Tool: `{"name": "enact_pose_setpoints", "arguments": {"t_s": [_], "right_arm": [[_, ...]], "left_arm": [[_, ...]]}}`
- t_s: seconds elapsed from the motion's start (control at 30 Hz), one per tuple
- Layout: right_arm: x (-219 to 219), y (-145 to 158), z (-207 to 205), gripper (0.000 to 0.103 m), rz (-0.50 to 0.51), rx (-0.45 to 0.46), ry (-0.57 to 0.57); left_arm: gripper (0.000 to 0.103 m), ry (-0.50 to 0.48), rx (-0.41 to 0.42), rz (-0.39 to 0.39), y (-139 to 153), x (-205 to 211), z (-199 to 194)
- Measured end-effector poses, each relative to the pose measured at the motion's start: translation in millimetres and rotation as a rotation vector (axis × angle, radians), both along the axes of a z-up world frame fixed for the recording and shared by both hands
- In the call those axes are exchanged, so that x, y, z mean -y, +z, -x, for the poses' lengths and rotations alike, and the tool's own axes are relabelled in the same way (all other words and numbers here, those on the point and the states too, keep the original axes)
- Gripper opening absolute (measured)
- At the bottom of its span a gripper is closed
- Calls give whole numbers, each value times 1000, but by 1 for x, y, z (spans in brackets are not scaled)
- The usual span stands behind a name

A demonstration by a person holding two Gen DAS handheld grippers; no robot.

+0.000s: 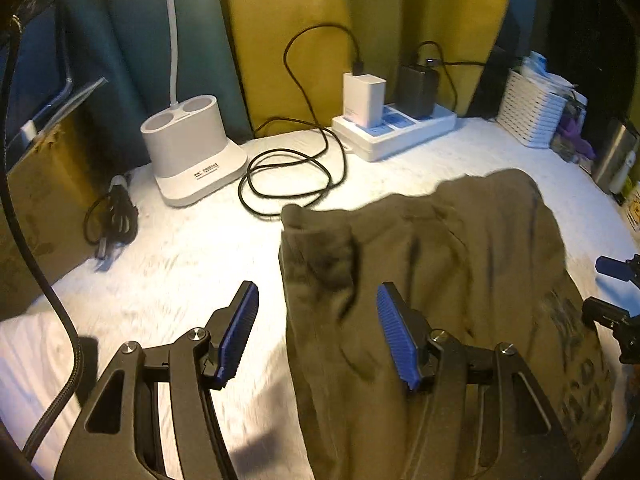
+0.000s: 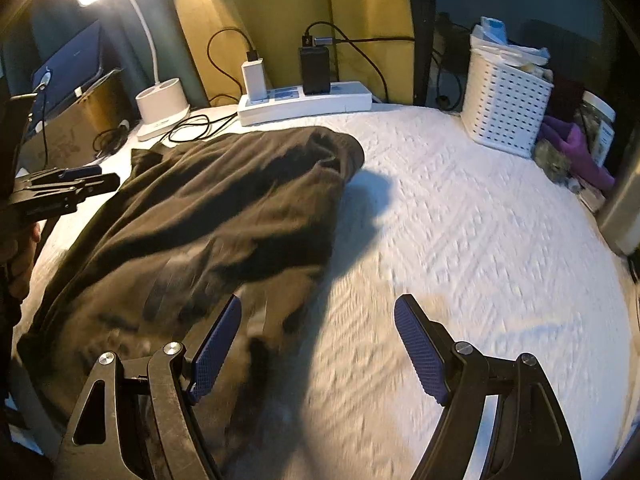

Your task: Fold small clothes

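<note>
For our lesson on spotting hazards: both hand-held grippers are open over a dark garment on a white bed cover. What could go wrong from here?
1. The garment lies bunched, its far end rolled over; gripping now may catch several layers and fold it crooked.
2. The loose cable lies close to the garment's far edge; dragging the cloth could snag it and tug the power strip.
3. The left gripper straddles only the garment's edge, so its grasp may slip.

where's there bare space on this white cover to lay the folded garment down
The widest bare patch of the white cover lies between the dark garment and the white basket. A smaller one lies between the garment and the lamp base. The back edge is crowded: coiled cable, power strip.
</note>
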State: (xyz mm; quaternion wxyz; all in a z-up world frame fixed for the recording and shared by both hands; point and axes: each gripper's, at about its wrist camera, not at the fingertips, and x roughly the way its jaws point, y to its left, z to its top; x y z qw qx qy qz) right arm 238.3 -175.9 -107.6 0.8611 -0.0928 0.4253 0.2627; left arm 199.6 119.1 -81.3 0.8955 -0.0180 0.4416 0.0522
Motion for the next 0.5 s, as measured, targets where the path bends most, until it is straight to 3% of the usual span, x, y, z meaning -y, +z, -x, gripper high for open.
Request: {"name": "enact_pose_setpoints", "arguments": {"t_s": [0.23, 0.3, 0.37, 0.5], "right_arm": [[-11, -4, -25, 80, -2, -4, -11], [-13, -6, -30, 80, -2, -8, -14], [-14, -8, -35, 80, -3, -11, -18], [-16, -9, -42, 80, -7, -12, -20]], "left_arm": [[60, -51, 1, 0, -11, -4, -20], [40, -79, 8, -9, -13, -3, -24], [6, -82, -8, -11, -18, -5, -31], [3, -37, 7, -15, -19, -19, -39]]}}
